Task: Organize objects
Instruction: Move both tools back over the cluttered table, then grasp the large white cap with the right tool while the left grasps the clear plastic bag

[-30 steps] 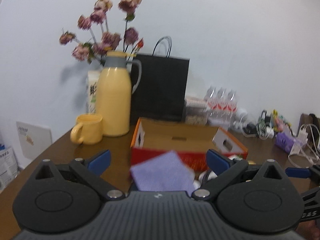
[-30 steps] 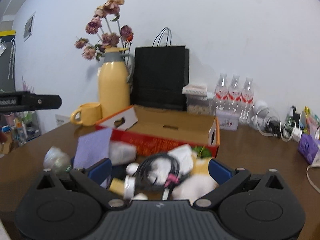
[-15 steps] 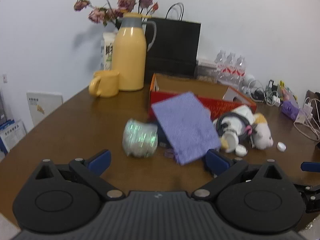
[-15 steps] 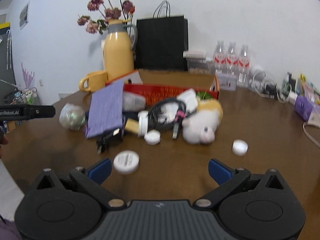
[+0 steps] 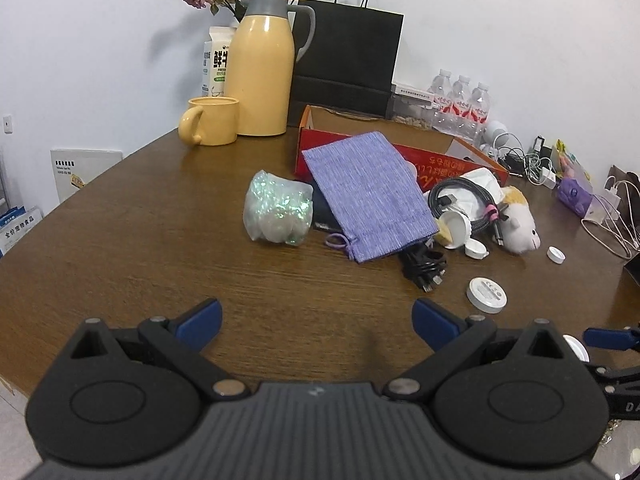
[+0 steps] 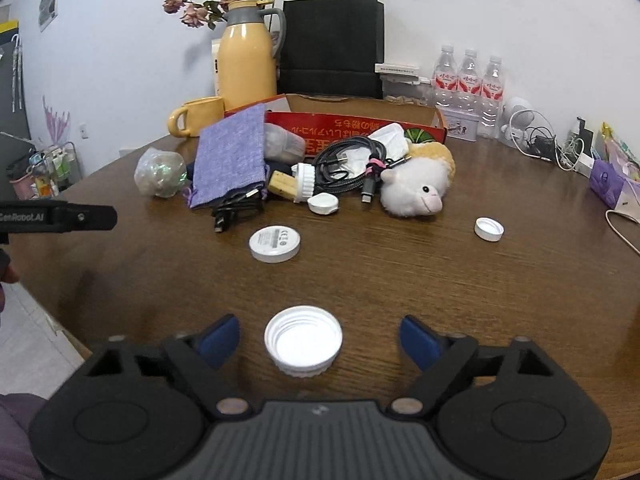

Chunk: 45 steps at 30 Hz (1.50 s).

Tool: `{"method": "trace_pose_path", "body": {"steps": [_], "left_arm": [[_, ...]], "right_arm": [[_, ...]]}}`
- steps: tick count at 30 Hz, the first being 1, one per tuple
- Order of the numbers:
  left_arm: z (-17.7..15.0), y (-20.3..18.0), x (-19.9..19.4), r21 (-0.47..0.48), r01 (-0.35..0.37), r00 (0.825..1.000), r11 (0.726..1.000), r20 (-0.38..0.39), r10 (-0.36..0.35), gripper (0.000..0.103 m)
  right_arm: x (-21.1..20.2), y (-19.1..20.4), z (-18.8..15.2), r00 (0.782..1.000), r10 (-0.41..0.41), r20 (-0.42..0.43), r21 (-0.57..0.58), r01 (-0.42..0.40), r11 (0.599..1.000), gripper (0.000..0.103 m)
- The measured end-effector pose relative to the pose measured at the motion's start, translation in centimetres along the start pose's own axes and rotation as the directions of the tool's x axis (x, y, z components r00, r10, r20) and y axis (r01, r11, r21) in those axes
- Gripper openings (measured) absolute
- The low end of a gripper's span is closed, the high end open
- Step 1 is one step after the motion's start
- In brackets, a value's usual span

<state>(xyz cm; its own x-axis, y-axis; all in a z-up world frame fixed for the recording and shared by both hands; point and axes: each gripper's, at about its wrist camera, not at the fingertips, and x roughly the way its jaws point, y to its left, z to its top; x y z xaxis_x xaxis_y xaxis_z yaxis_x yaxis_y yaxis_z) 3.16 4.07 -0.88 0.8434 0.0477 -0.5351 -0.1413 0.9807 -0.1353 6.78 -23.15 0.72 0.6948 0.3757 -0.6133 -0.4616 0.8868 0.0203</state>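
Note:
A white jar lid (image 6: 303,340) lies open side up on the brown table (image 6: 400,280), between the fingers of my right gripper (image 6: 320,338). Its jaws are closing, with gaps on both sides of the lid. My left gripper (image 5: 316,319) hovers open over bare wood with nothing between its fingers. Beyond it lies a heap: a purple pouch (image 5: 368,196), an iridescent bag (image 5: 278,212), a black cable coil (image 6: 352,164), a plush sheep (image 6: 414,188) and a white disc (image 6: 274,243). Behind them stands a red cardboard box (image 6: 360,126).
A yellow thermos (image 5: 260,68), a yellow mug (image 5: 212,120), a black paper bag (image 5: 348,56) and water bottles (image 6: 468,80) line the wall. Chargers and cords (image 6: 552,148) crowd the right. A small white cap (image 6: 489,229) lies alone. The table edge curves at the left.
Both views have tipped down and drawn back from the heap toward the near tabletop. The white jar lid has come into view between the right fingers, which now stand closer together.

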Motion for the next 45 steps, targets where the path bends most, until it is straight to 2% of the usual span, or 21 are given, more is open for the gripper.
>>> {"method": "trace_pose_path", "body": {"steps": [2, 5, 13, 18, 27, 36, 45], "left_arm": [[0.0, -0.1, 0.0, -0.001, 0.0, 1.0, 1.0, -0.002, 0.0, 0.103], [0.0, -0.2, 0.1, -0.006, -0.001, 1.0, 1.0, -0.003, 0.001, 0.103], [-0.1, -0.6, 1.0, -0.002, -0.017, 1.0, 1.0, -0.026, 0.017, 0.103], [0.7, -0.5, 1.7, 0.002, -0.047, 0.999, 0.999, -0.006, 0.047, 0.103], [3.5, 0.9, 4.6, 0.011, -0.14, 0.99, 0.99, 0.028, 0.14, 0.103], [5.6, 1.1, 7.6, 0.04, -0.162, 0.986, 0.986, 0.035, 0.161, 0.103], [7.1, 1.4, 11.1, 0.047, -0.18, 0.984, 0.983, 0.005, 0.18, 0.103]], "right_arm": [[0.1, 0.0, -0.1, 1.0, 0.011, -0.013, 0.001, -0.011, 1.0, 0.05], [0.1, -0.1, -0.1, 1.0, 0.02, -0.006, -0.002, -0.02, 1.0, 0.039], [0.2, -0.6, 0.0, 0.998, 0.054, 0.021, -0.009, -0.054, 0.998, 0.039], [0.6, -1.2, 0.8, 0.997, 0.055, 0.048, -0.017, -0.054, 0.998, 0.039], [2.1, -2.6, 2.7, 0.996, 0.023, 0.088, -0.022, -0.021, 1.0, 0.039], [4.0, -4.0, 4.9, 0.993, -0.02, 0.12, -0.013, 0.022, 1.0, 0.039], [5.3, -4.7, 6.7, 0.989, -0.05, 0.139, -0.014, 0.053, 0.999, 0.039]]}}
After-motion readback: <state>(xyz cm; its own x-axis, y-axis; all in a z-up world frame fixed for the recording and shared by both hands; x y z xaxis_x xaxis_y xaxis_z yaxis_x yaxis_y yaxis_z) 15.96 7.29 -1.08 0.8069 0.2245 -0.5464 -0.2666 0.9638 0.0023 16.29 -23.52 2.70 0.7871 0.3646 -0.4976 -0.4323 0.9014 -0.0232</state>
